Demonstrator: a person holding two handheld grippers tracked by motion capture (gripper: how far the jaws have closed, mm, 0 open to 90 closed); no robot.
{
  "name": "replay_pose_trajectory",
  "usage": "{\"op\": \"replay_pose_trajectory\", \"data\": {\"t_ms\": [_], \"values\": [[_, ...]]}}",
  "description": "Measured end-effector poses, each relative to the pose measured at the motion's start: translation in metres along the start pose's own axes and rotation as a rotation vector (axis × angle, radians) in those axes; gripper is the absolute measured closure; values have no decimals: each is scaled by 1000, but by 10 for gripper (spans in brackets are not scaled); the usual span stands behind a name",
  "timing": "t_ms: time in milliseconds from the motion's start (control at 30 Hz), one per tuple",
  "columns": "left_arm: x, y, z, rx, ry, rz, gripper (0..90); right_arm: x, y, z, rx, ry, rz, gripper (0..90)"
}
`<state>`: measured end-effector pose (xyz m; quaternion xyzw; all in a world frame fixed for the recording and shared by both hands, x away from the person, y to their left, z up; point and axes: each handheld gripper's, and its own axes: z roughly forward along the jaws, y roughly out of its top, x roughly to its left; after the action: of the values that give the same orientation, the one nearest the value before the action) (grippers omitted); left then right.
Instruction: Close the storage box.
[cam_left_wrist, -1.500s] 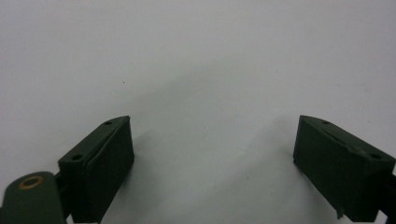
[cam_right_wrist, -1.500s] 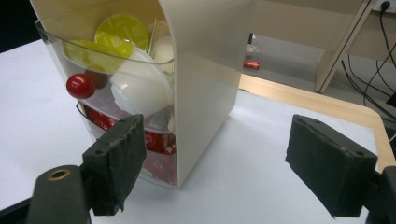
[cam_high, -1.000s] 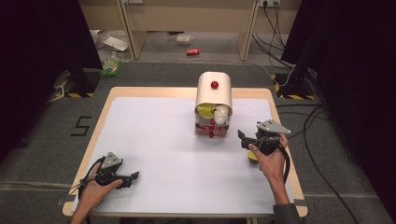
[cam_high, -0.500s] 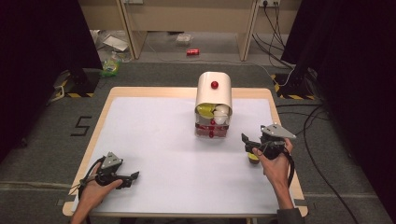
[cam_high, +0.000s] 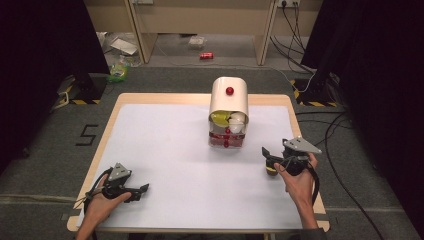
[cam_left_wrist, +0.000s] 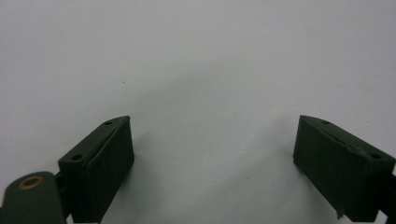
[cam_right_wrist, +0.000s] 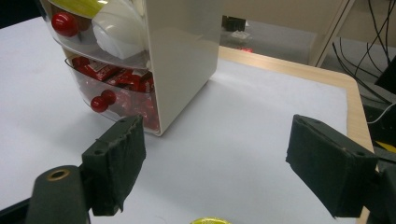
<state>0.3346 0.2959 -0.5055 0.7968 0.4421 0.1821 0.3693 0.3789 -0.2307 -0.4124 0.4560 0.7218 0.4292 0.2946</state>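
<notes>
Right gripper (cam_high: 270, 159) hovers with jaws spread wide and nothing between them, a small yellow object (cam_high: 270, 170) just below it on the table (cam_high: 165, 145). Ahead stands the cream drawer cabinet (cam_high: 229, 102), red-knobbed drawers facing us. Left gripper (cam_high: 137, 191) rests wide open, empty, near the front-left corner.

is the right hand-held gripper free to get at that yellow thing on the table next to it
Probably yes. The right hand-held gripper is open and empty, and the yellow thing lies on the table just below its jaws, with nothing between. The drawer box stands well clear.
</notes>
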Motion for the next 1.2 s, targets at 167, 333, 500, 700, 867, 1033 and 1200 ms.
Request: {"op": "replay_pose_trajectory", "data": {"t_ms": [167, 333, 500, 700, 867, 1033, 1200], "values": [[0, 0, 0, 0, 0, 0, 115, -2, -3, -4, 3, -3, 5, 201], [0, 0, 0, 0, 0, 0, 115, -2, -6, -5, 0, -1, 3, 201], [0, 0, 0, 0, 0, 0, 115, -1, -11, -8, 8, 2, 8, 201], [0, 0, 0, 0, 1, 0, 115, -1, -17, -8, 18, 2, 5, 201], [0, 0, 0, 0, 0, 0, 115, -1, -24, -10, 32, 7, 8, 202], [0, 0, 0, 0, 0, 0, 115, 0, -28, -12, 38, 13, 18, 202], [0, 0, 0, 0, 0, 0, 115, -1, -35, -15, 51, 14, 29, 201]]}}
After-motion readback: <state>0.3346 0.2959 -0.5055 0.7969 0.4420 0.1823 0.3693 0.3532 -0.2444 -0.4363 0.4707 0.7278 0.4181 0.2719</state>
